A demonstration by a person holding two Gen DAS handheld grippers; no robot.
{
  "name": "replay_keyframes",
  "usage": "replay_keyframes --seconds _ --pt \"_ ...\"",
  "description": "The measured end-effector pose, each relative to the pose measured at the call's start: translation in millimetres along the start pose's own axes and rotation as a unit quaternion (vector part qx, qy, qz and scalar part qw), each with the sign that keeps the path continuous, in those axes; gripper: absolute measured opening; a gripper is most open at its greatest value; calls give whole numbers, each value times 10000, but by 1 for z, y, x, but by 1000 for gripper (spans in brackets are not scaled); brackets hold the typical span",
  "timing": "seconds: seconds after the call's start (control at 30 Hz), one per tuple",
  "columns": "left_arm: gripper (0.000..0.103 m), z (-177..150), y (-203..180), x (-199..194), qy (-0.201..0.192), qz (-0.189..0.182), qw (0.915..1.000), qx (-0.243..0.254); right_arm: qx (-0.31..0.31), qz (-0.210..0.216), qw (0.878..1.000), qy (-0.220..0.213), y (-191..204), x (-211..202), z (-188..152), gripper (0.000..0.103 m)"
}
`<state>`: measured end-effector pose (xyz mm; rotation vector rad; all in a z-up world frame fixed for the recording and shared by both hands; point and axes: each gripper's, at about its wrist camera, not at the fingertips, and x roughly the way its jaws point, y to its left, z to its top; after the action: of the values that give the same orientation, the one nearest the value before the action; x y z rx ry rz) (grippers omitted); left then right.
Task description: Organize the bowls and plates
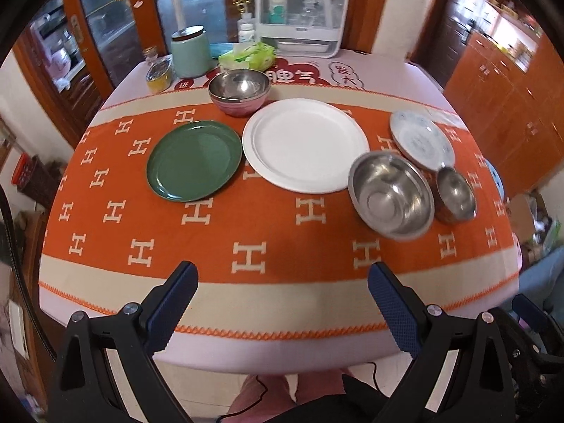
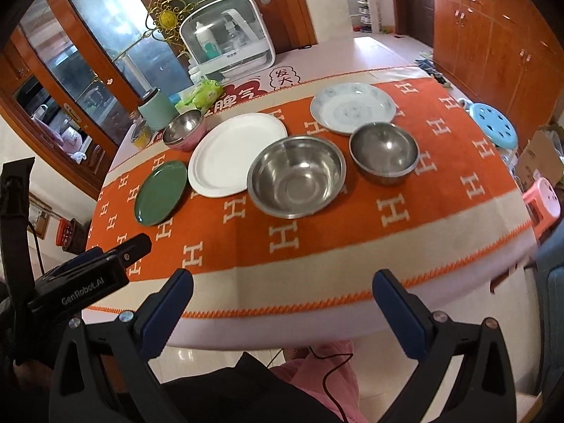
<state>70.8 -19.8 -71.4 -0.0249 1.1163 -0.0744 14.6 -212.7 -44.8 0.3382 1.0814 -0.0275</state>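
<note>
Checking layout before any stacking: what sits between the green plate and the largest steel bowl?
The white plate lies between the green plate and the large steel bowl. Both wrist views show this; the left wrist view shows it most squarely.

Shiny, mirror-smooth metal on the large steel bowl [image 2: 296, 176] and small steel bowl [image 2: 383, 153], a glossy green plate [image 1: 194, 160] beside a matt white plate [image 1: 306, 145], all on a woven orange cloth [image 1: 268, 218], with textured blue pads [image 1: 394, 305] on the left hand-held gripper [image 1: 282, 303].
</note>
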Motion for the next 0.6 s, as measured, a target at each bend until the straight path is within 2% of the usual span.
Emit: replay_keyframes --seconds 0.3,0.6 --pt "97 41 -10 26 -66 281 9968 -741 -549 483 9972 146 -19 32 69 102" --pt "97 66 -3 56 -133 421 9886 -1440 -948 938 9904 369 -23 80 130 102"
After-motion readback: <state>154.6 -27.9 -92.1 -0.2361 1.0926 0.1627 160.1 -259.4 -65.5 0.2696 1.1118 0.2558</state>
